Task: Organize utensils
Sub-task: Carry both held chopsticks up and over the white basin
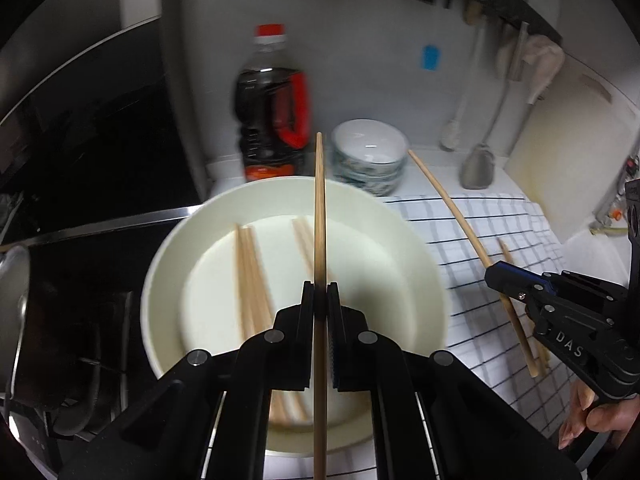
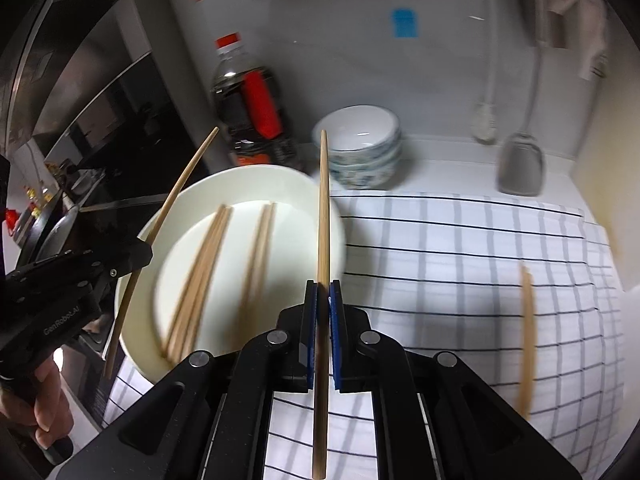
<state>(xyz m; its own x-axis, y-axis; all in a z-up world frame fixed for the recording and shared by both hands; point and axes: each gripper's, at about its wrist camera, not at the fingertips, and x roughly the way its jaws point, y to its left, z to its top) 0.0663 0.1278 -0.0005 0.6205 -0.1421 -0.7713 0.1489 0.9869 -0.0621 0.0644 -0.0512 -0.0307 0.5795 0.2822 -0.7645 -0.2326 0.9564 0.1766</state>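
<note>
Wooden chopstick point(image 1: 319, 208) points forward from left claw point(image 1: 320, 292).

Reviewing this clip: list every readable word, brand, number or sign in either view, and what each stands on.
"DAS": on the right gripper body, left wrist view.
"GenRobot.AI": on the left gripper body, right wrist view; small, so partly uncertain.
Label on the dark bottle: print too blurred to read.
Blue sticker on the wall: no legible text.
</note>
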